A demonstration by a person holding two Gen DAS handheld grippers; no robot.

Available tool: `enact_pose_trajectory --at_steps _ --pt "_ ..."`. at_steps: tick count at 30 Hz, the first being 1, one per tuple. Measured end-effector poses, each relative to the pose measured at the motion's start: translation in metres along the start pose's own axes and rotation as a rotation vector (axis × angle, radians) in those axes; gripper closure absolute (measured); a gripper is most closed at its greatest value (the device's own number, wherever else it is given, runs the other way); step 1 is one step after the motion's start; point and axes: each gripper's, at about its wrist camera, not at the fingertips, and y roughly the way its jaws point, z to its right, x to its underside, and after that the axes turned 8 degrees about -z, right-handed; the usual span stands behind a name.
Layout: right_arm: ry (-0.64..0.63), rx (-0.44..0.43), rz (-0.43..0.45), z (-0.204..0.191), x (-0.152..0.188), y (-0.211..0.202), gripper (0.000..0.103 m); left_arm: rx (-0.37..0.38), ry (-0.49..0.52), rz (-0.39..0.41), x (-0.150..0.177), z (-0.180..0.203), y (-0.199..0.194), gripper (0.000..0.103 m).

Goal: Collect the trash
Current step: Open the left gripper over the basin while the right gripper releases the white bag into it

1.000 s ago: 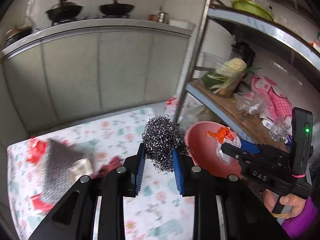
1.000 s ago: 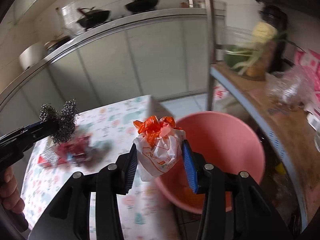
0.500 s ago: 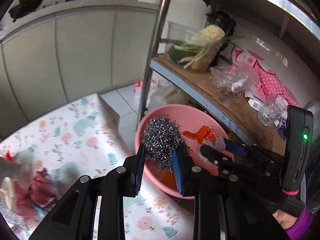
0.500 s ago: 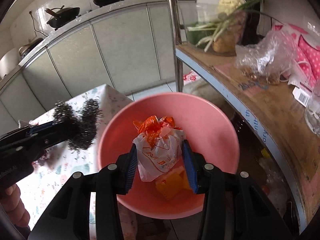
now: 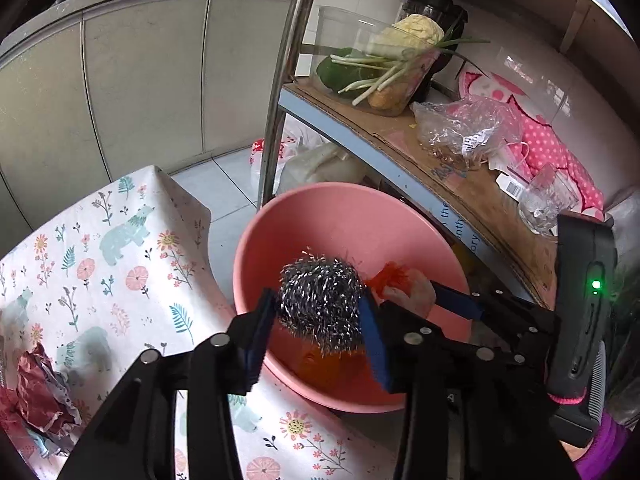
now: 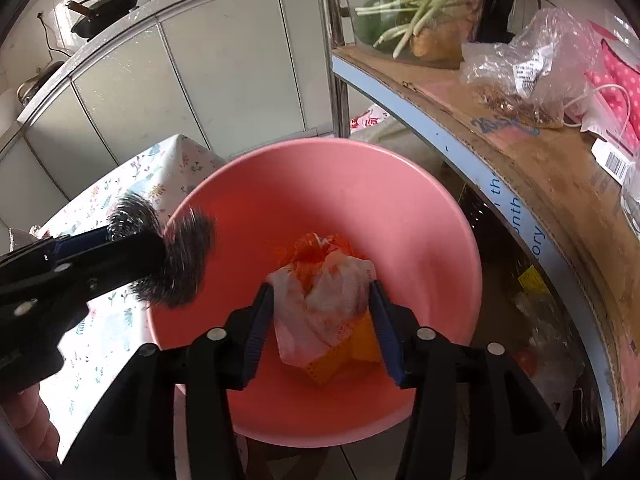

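I'm at the drop-off step now — both pieces of trash are hanging over the pink basin [image 6: 400, 216], which sits on the floor between the table with the flowery tablecloth [image 5: 100, 248] and the metal shelf rack [image 5: 460, 172].

My left gripper [image 5: 318, 320] is clamped on the steel wool scrubber [image 5: 320, 300]; the blue pads press into both sides of it, the jaws only as wide as the ball itself. From the right wrist view it hovers right at the basin's near-left rim, so partly over the bowl, partly over the edge.

My right gripper [image 6: 320, 304] is squeezing the crumpled white plastic bag [image 6: 320, 300] with the orange knotted top, jaws at about the bag's width. That one is well inside the rim, above an orange-yellow sponge-like block [image 6: 348, 348] already lying in the bottom. Whether the bag touches the block, I can't tell.

Next move as I see it: open the right jaws and let the bag fall, and nudge the left further over the middle before releasing — the scrubber is light and springy, so it could bounce off the rim onto the cloth. There's also a crumpled red wrapper [image 5: 36, 396] left on the table, so I'm not finished.
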Motion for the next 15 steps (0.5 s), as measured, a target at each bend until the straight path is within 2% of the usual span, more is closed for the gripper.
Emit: enact_pose_trajectory --at_steps 5,15 --pt "0.004 0.009 0.003 0.002 0.001 -0.003 0.049 0.020 -0.006 0.005 0.000 -0.001 -0.006 0.059" --pt "-0.024 -0.008 0.053 -0.012 0.004 -0.027 0.049 0.033 -0.005 0.088 0.002 -0.002 -0.045 0.056"
